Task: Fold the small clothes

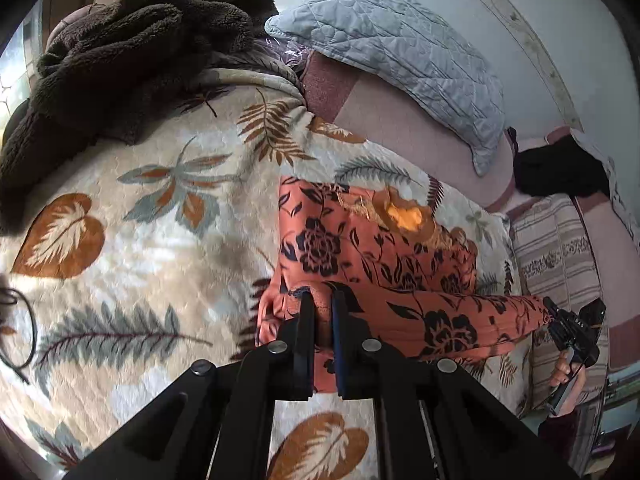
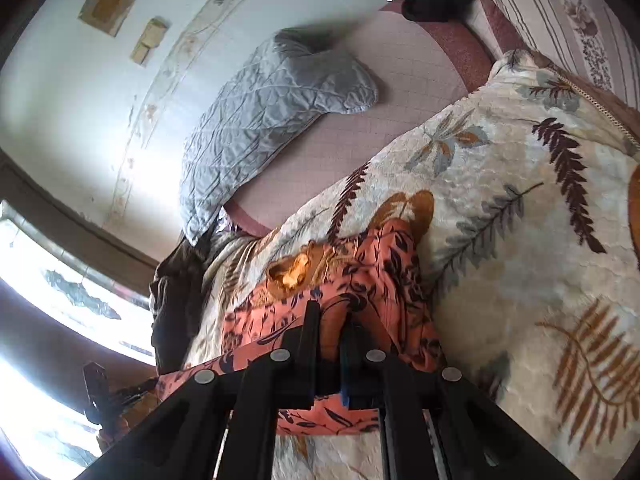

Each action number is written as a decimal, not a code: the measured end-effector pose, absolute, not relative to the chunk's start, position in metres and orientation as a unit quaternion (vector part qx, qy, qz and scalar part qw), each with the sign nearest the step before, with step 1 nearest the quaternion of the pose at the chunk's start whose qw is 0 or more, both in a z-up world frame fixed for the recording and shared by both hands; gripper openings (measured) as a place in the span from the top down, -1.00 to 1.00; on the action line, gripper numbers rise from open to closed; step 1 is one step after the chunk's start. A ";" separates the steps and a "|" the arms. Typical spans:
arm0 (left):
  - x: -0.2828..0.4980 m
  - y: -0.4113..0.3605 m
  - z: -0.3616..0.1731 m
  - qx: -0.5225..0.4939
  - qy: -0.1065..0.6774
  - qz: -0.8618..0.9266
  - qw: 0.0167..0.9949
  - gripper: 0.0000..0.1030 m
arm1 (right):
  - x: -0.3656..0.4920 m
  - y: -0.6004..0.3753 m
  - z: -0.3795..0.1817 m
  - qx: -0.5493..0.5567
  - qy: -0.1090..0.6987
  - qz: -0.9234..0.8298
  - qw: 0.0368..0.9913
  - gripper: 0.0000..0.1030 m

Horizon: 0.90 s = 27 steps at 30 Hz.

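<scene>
Orange flowered garment (image 1: 372,264) lies on the leaf-print blanket (image 1: 152,240) on the bed. My left claw (image 1: 320,300) pinches its near edge; my right claw (image 2: 330,320) is clamped on the other end. Grey pillow (image 1: 396,52) behind.

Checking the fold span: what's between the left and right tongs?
Only the orange floral garment: a taut band of it runs from the left tongs to the right tongs, over the leaf-print blanket. Left wrist view.
</scene>
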<state>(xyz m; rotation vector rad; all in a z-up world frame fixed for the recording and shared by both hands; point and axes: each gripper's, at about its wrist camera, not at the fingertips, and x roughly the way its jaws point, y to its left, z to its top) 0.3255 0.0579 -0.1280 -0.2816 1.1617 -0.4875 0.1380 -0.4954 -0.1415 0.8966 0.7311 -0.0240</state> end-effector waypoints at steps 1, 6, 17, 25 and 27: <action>0.345 0.054 -0.136 -0.143 0.545 -0.225 0.795 0.85 | 0.155 -0.504 -0.150 0.437 0.342 -0.017 0.832 0.85; 0.430 0.027 -0.197 -0.165 0.572 -0.202 0.778 0.85 | 0.235 -0.536 -0.217 0.492 0.339 -0.046 0.801 0.85; 0.459 0.077 -0.282 -0.322 0.544 -0.167 0.757 0.66 | 0.255 -0.580 -0.348 0.697 0.236 -0.020 0.677 0.52; 0.354 0.100 -0.228 -0.291 0.527 -0.152 0.784 0.38 | 0.176 -0.581 -0.253 0.603 0.244 -0.039 0.758 -0.64; 0.315 0.087 -0.220 -0.267 0.536 -0.155 0.786 0.12 | 0.158 -0.559 -0.234 0.577 0.265 -0.022 0.772 -0.64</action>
